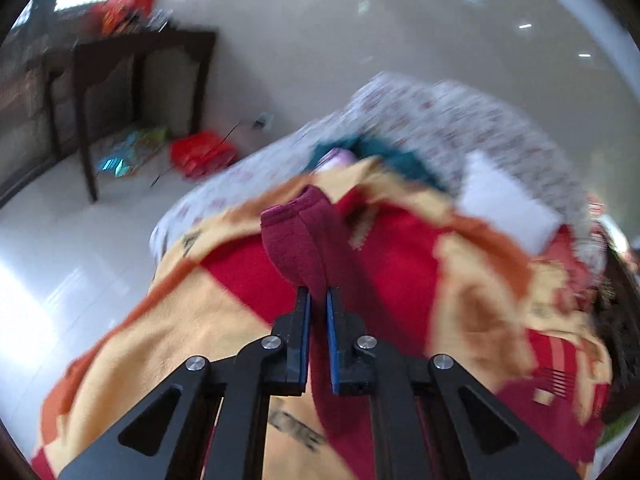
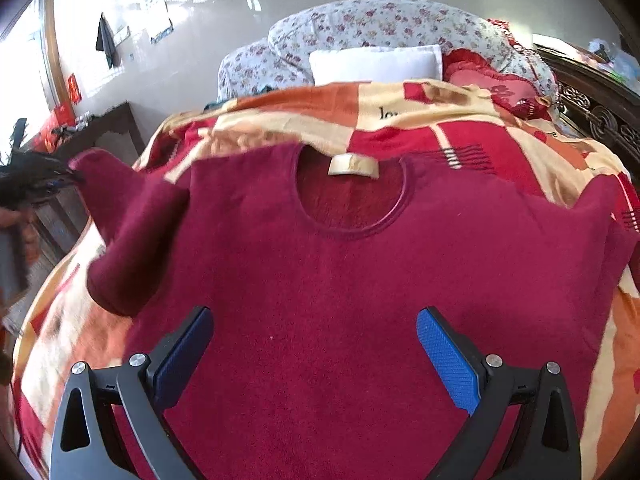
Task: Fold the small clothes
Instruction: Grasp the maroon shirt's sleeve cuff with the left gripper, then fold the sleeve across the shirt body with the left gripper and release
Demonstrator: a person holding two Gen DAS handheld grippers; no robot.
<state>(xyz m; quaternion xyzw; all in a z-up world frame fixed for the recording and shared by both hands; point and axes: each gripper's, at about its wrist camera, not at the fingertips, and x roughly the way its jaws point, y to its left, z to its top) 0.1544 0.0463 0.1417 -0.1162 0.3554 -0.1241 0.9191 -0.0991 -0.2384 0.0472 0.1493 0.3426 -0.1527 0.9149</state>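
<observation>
A dark red fleece sweater (image 2: 320,280) lies flat, front up, on a red, orange and cream blanket (image 2: 460,136), its round neck and cream label (image 2: 352,166) toward the pillows. My left gripper (image 1: 318,296) is shut on the sweater's left sleeve (image 1: 296,240) near the cuff and holds it lifted above the blanket. The lifted sleeve (image 2: 132,232) and the left gripper (image 2: 36,180) show at the left of the right wrist view. My right gripper (image 2: 314,344) is open and empty, hovering over the sweater's chest.
A floral quilt (image 2: 360,28), a white pillow (image 2: 376,62) and a red cushion (image 2: 488,80) lie at the bed's head. A dark wooden table (image 1: 132,64) stands left of the bed, with red and coloured items (image 1: 200,152) on the floor. A carved dark headboard (image 2: 592,108) is at right.
</observation>
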